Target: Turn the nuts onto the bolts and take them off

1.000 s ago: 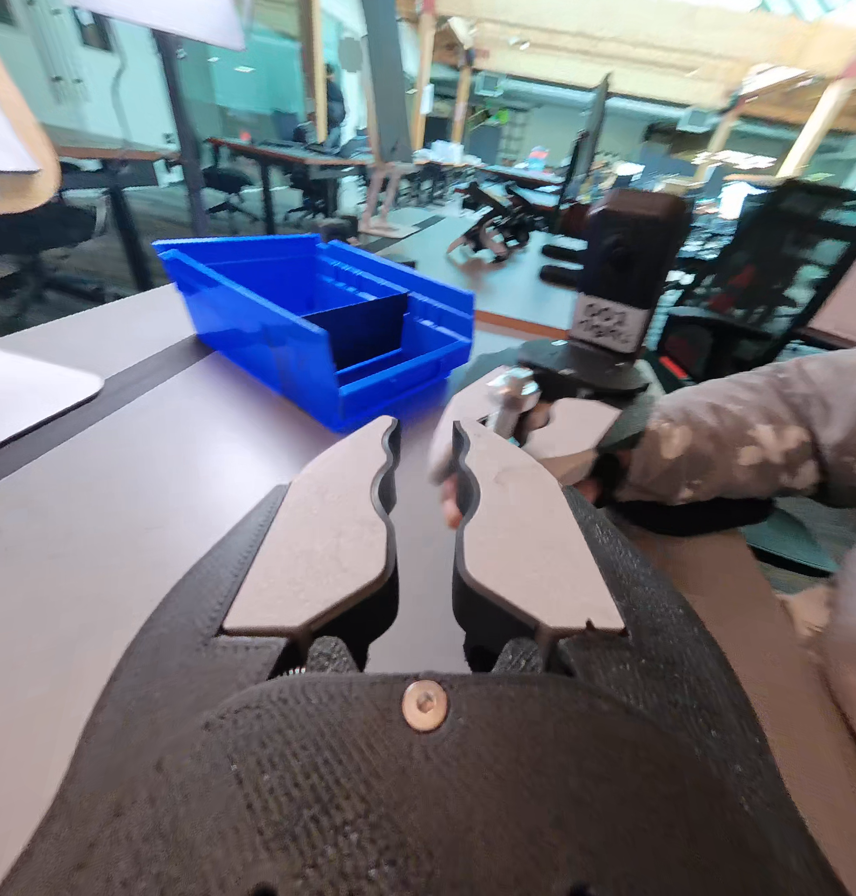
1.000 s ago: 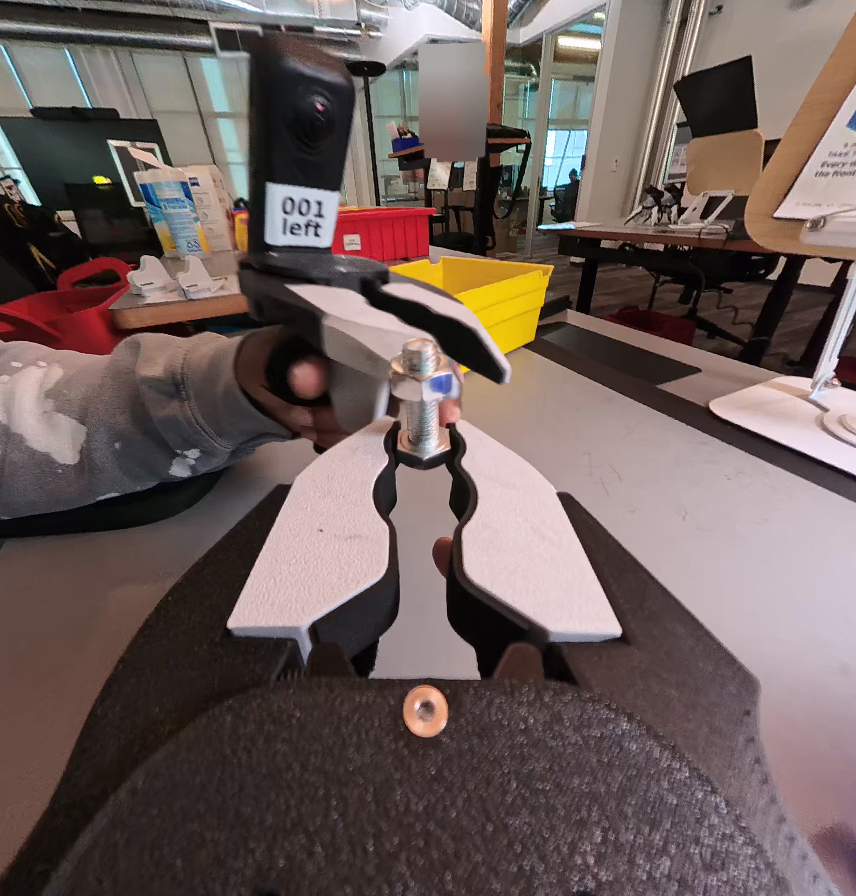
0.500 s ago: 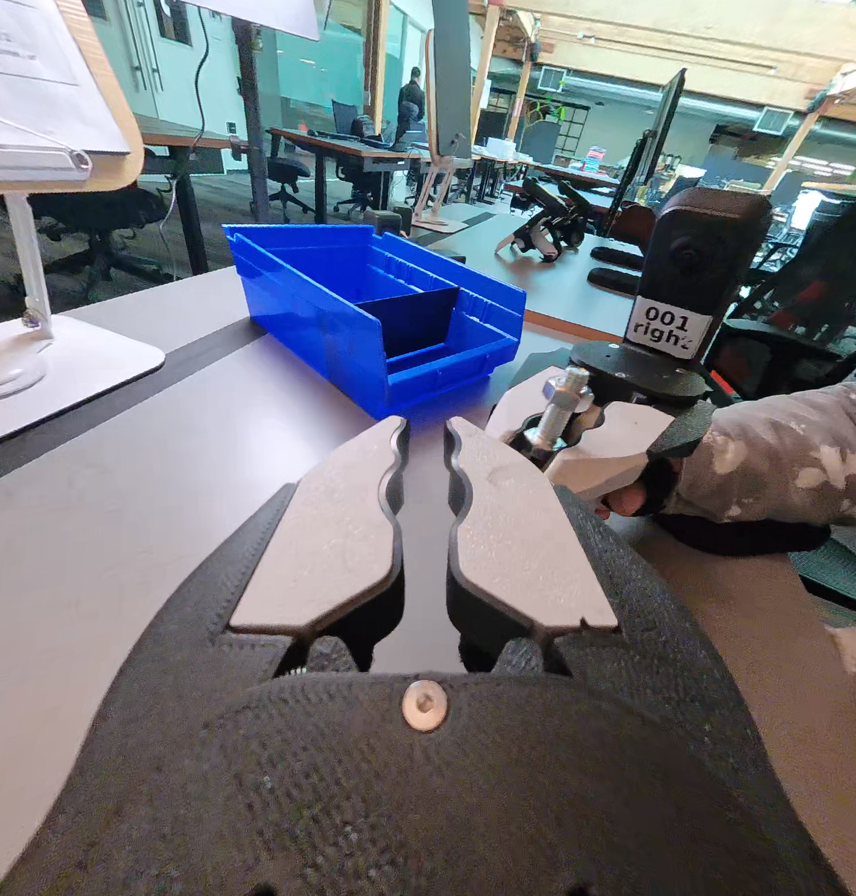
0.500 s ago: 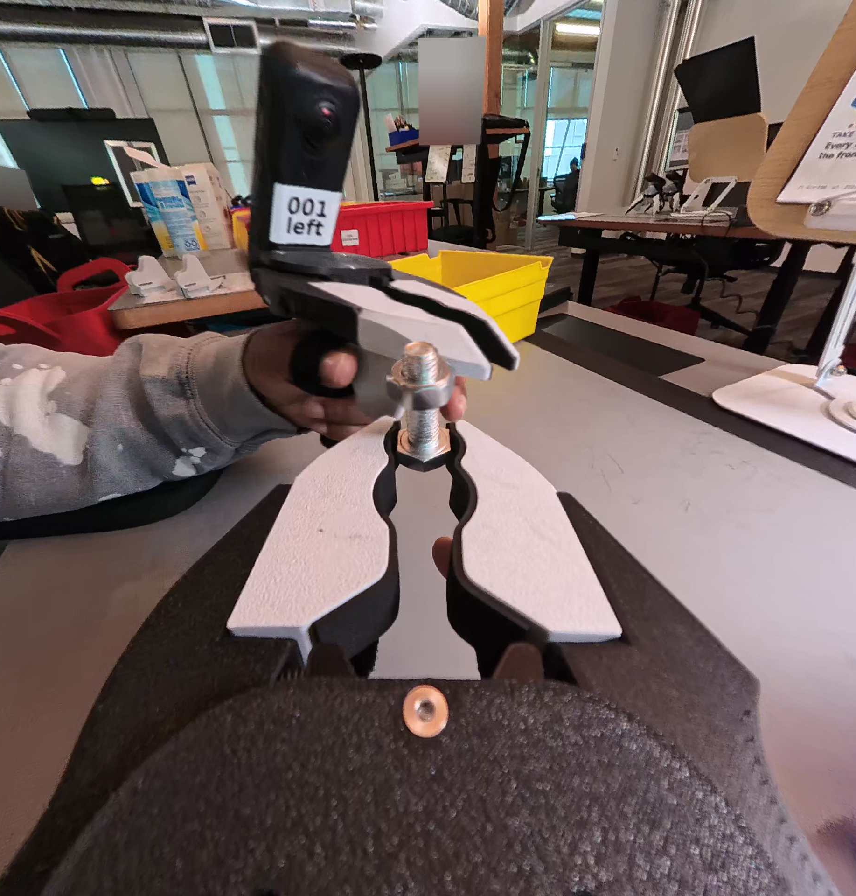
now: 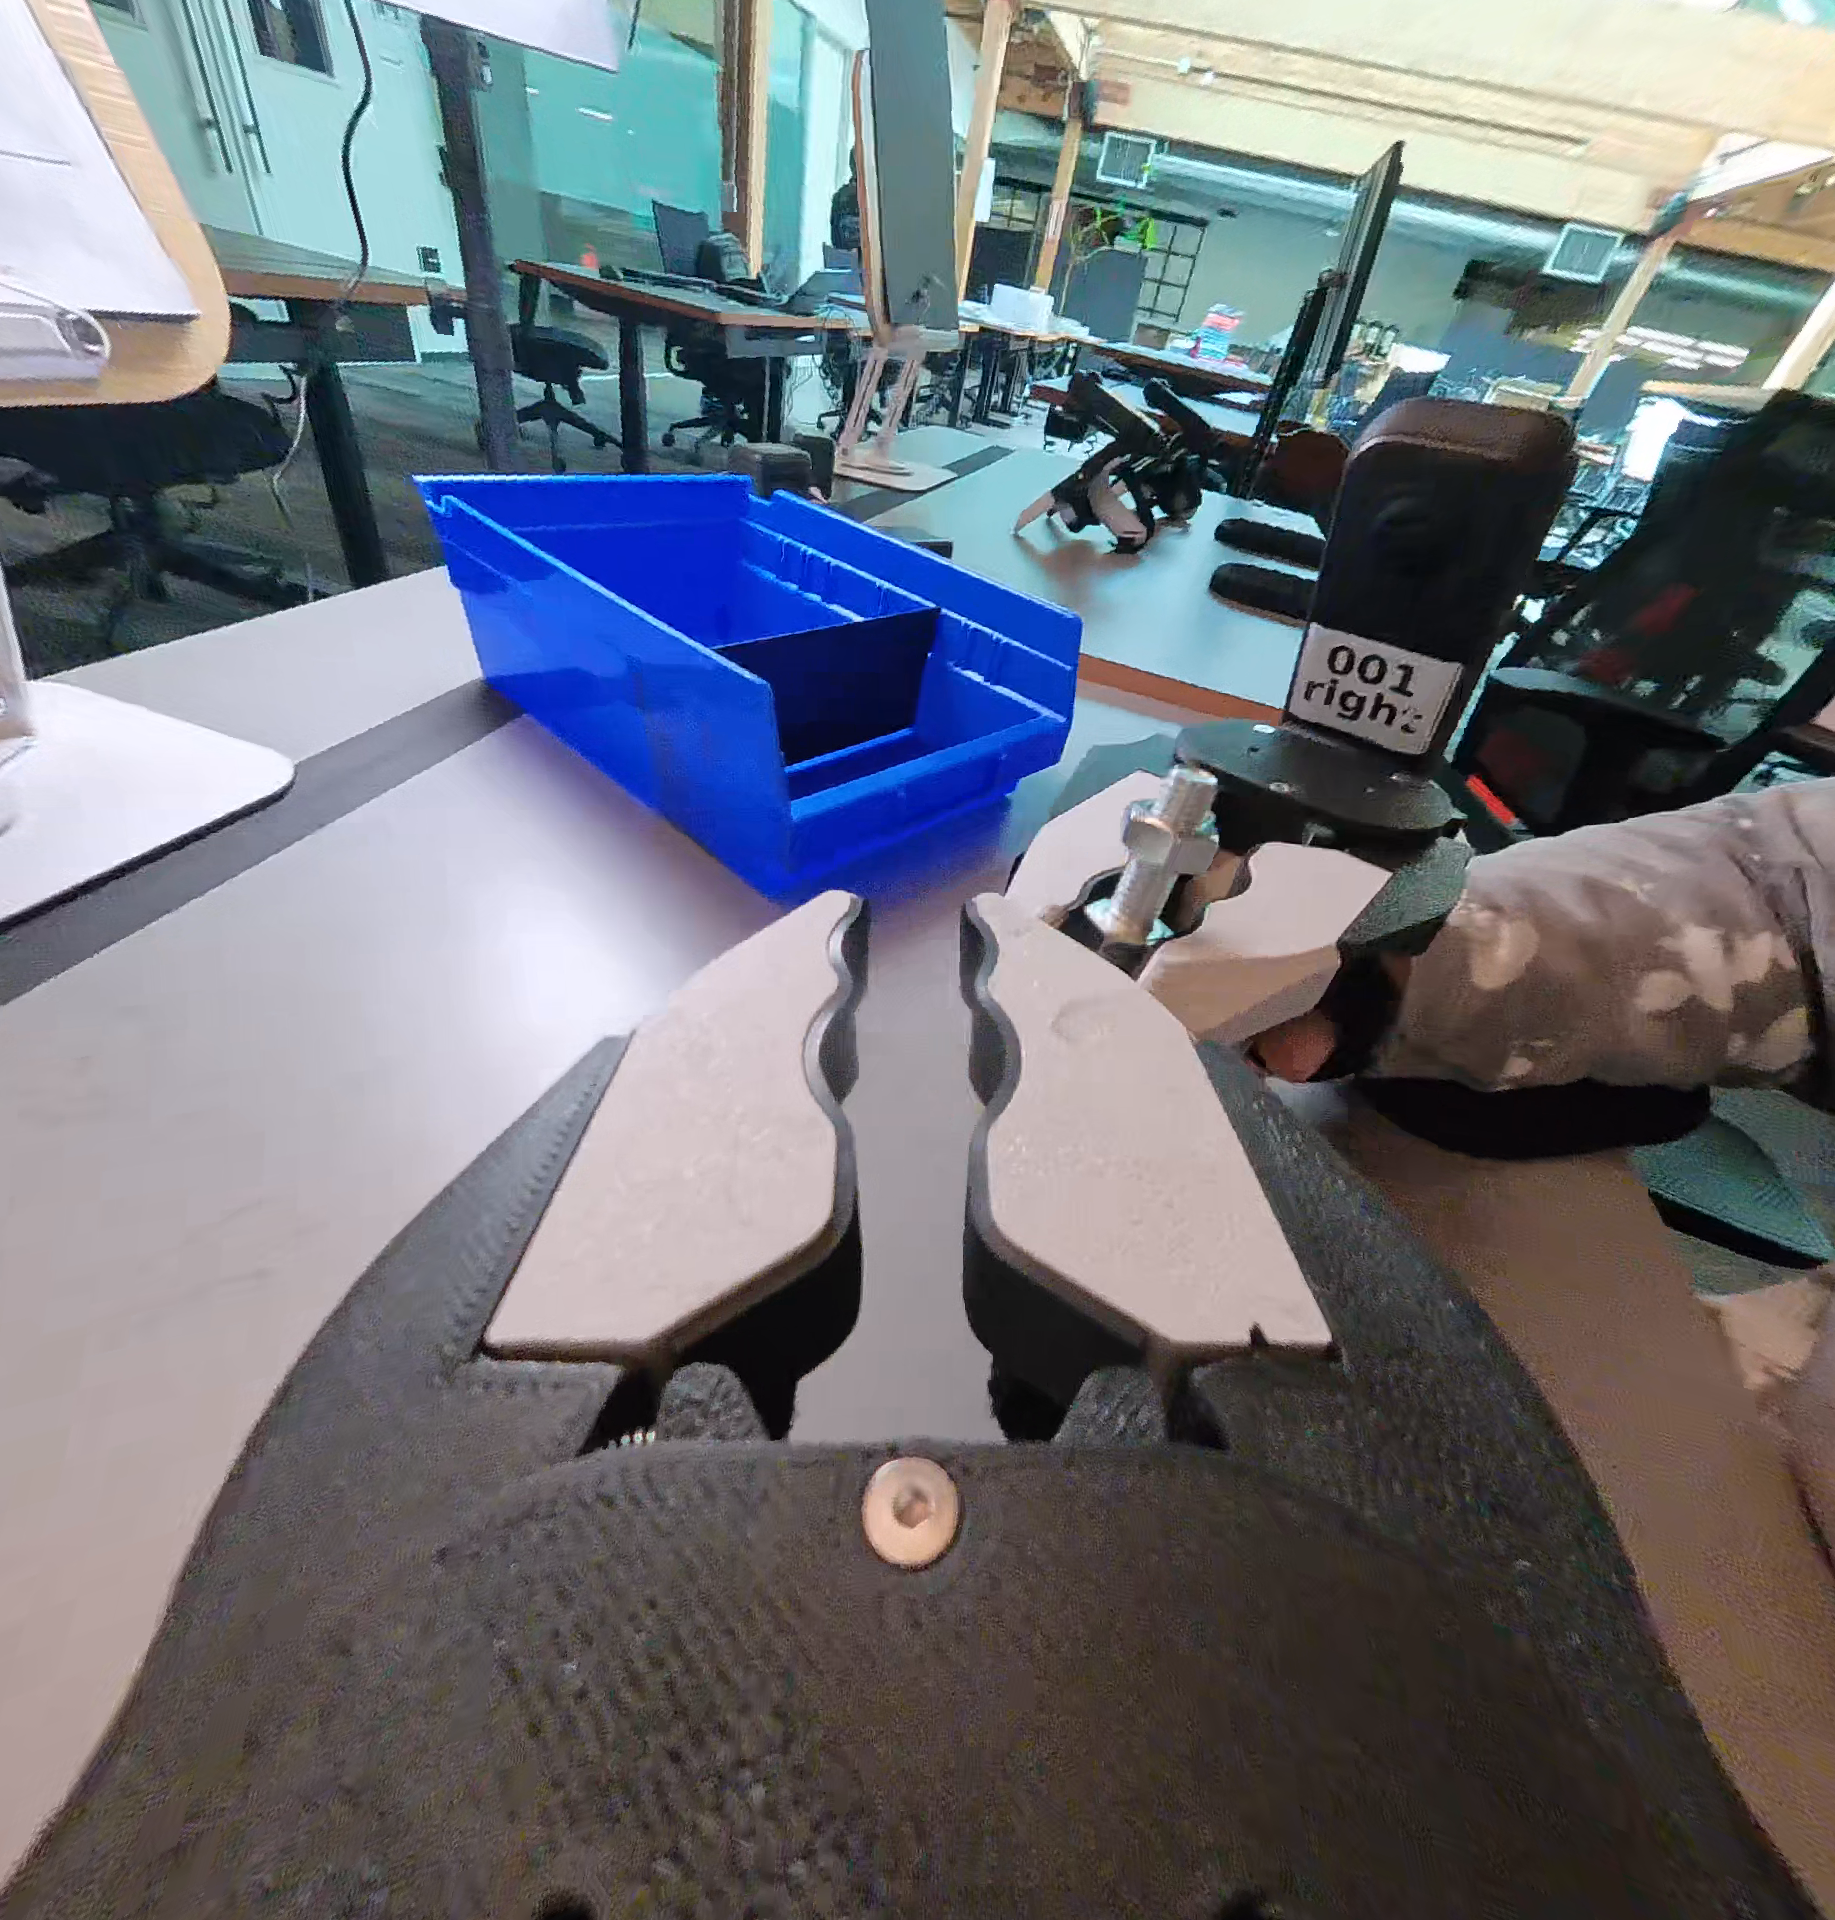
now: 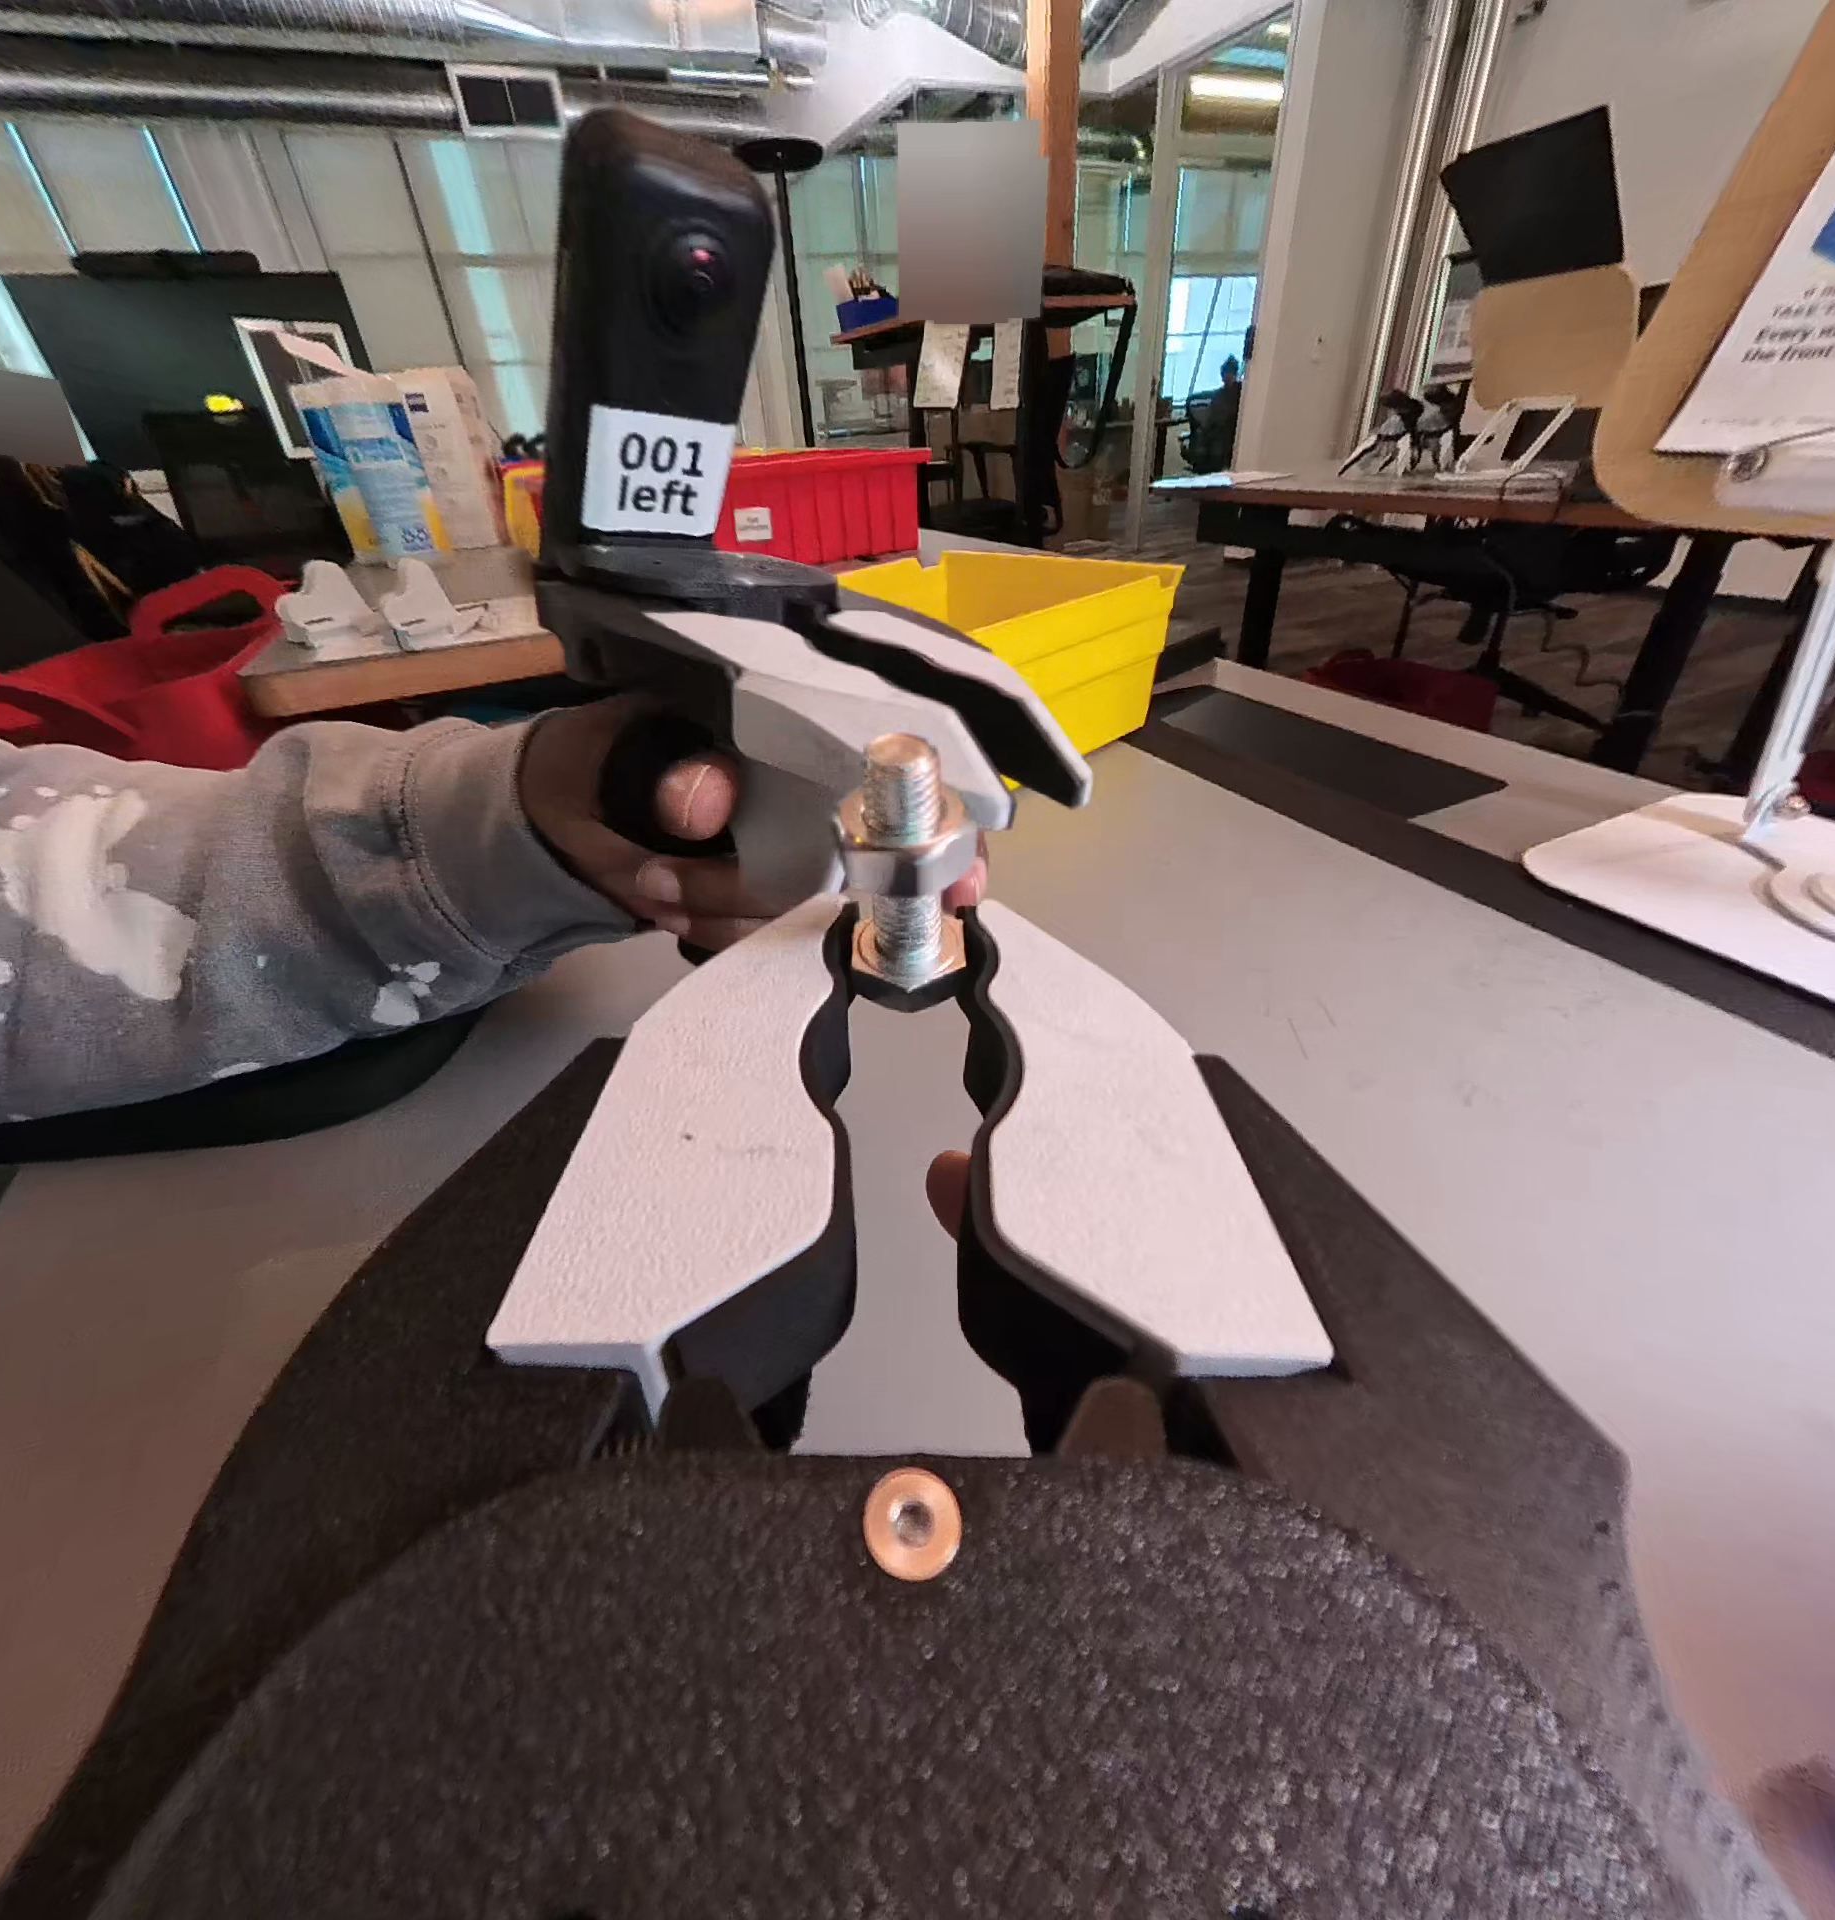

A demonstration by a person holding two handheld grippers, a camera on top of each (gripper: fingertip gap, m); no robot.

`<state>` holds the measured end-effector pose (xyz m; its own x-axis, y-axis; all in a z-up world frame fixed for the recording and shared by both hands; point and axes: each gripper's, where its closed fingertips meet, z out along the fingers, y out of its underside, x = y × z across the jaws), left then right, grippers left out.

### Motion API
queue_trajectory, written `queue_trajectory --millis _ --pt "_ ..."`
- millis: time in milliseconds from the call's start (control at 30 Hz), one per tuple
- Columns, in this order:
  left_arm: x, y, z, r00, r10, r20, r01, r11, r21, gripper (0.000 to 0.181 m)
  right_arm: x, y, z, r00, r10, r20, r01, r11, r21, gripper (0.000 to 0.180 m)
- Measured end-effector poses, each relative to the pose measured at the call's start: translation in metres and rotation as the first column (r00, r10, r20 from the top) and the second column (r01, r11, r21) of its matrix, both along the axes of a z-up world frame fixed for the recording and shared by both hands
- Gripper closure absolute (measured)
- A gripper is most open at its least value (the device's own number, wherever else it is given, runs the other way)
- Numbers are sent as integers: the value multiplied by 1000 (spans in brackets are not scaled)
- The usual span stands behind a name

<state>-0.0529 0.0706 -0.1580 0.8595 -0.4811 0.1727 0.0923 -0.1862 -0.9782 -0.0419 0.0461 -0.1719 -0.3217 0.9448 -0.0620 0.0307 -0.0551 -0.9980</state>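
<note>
A silver bolt (image 6: 902, 925) stands upright with its head clamped between the tips of my right gripper (image 6: 908, 961). A silver hex nut (image 6: 908, 847) sits on the thread a little below the bolt's top end. My left gripper (image 5: 911, 920) is slightly open and empty. It is held just above the grey table (image 5: 269, 1039), with the bolt (image 5: 1152, 862) and nut (image 5: 1167, 831) just to the right of its tips. In the right wrist view the left gripper (image 6: 1038, 795) hangs close behind the bolt, not touching the nut.
A blue divided bin (image 5: 767, 665) stands on the table beyond the left gripper. A yellow bin (image 6: 1048, 623) and a red bin (image 6: 819, 499) stand behind it. A white stand base (image 6: 1702, 883) with a clipboard is at the table's far side. My two grippers' fingertips are within a few centimetres of each other.
The left gripper has swung and lifted, so the bolt now shows to the right of its tips. The right gripper has held the bolt still, with the nut at about the same height.
</note>
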Motion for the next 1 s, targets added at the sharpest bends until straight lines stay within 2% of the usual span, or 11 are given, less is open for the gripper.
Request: queue_trajectory --millis 100,233,300,333,367,433,533,667,733,833,1000 --pt "-1 -4 9 994 -47 100 45 999 21 157 -1 -1 -2 1000 -5 9 5 1000 9 162" --pt "26 -12 14 983 -162 84 158 986 54 146 -3 -1 -8 999 -13 37 12 1000 10 162" --pt "29 -10 8 989 -145 29 144 989 36 146 -2 -2 -7 1000 -7 30 7 1000 9 162" --pt "26 -8 6 993 -120 19 120 992 30 153 -1 -4 -5 1000 2 17 -2 1000 10 162" --pt "15 -2 -1 998 -57 -5 57 998 -6 162 0 -6 -2 1000 11 0 -11 1000 10 162" --pt "-2 4 -13 999 16 -39 -18 998 -60 162 1 -8 2 1000 14 -16 -13 1000 19 162" --pt "1 -2 3 995 -49 87 49 999 -3 157 0 -4 -2 1000 2 8 -2 1000 8 162" --pt "27 -14 18 977 -188 105 181 981 66 145 -3 0 -9 999 -12 44 12 1000 -2 162" --pt "30 -12 10 983 -170 64 168 985 35 149 -3 -3 -8 999 -1 38 1 1000 4 162" --pt "11 0 -5 999 -43 -13 43 999 -24 162 0 -9 -2 1000 22 0 -22 1000 11 162" --pt "14 -10 15 989 -119 90 113 992 63 154 -2 -3 -6 1000 -2 28 2 1000 2 162"
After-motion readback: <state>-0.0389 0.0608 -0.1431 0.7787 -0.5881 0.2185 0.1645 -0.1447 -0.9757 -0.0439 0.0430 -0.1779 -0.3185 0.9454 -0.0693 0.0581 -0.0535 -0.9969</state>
